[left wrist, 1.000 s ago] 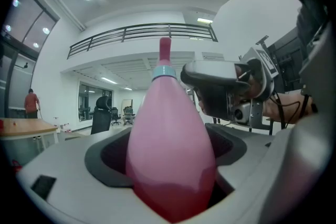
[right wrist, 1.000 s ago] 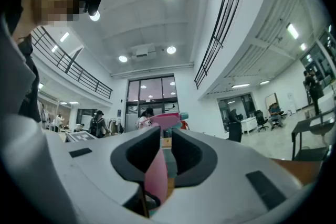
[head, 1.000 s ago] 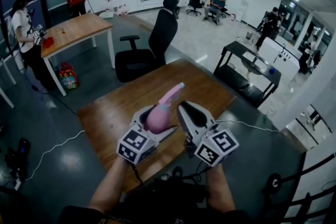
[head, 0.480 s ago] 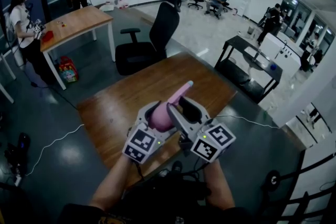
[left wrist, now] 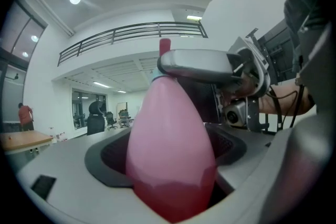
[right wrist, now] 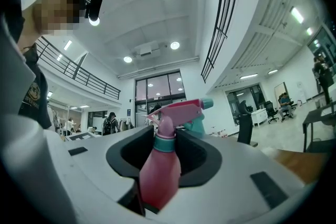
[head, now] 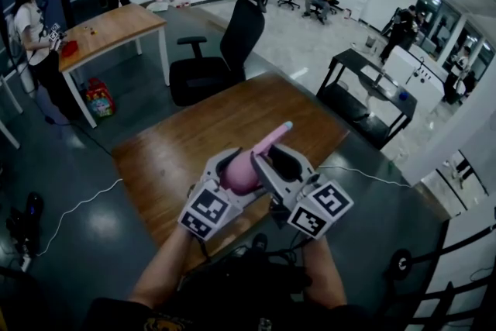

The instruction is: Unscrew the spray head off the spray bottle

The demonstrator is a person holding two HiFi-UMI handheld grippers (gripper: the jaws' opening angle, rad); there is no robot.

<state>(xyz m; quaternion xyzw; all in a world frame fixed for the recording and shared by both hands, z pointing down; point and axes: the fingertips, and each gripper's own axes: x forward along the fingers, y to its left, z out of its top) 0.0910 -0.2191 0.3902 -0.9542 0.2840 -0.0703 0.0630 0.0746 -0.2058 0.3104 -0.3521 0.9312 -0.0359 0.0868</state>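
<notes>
Nearest, two bare forearms reach out over the near edge of a wooden table [head: 194,143], and each hand carries a gripper. The left gripper [head: 230,167] has its jaws clamped on the rounded pink body of the spray bottle [head: 242,173], which fills the gap between its pads. The bottle is held up in the air above the table's near half, tilted so that its nozzle leans away to the right. The right gripper [head: 277,165] comes in from the right, touching the left one. Its jaws have just been closing, and they now sit narrow against the teal collar [right wrist: 167,144] at the base of the spray head [head: 273,137], one pad on each side. The pink trigger and the teal nozzle tip stick out past the jaws.

The wooden tabletop beyond the grippers is bare out to its far corner, with free surface on both sides of the bottle. A thin cable [head: 77,217] trails over the dark floor at the left. Past the far edge stands a black office chair [head: 232,50], near the table's corner. A low black bench [head: 364,101] stands off the right edge, with a strip of floor between. Further left is a second wooden desk [head: 116,31] with a person [head: 35,35] beside it.
</notes>
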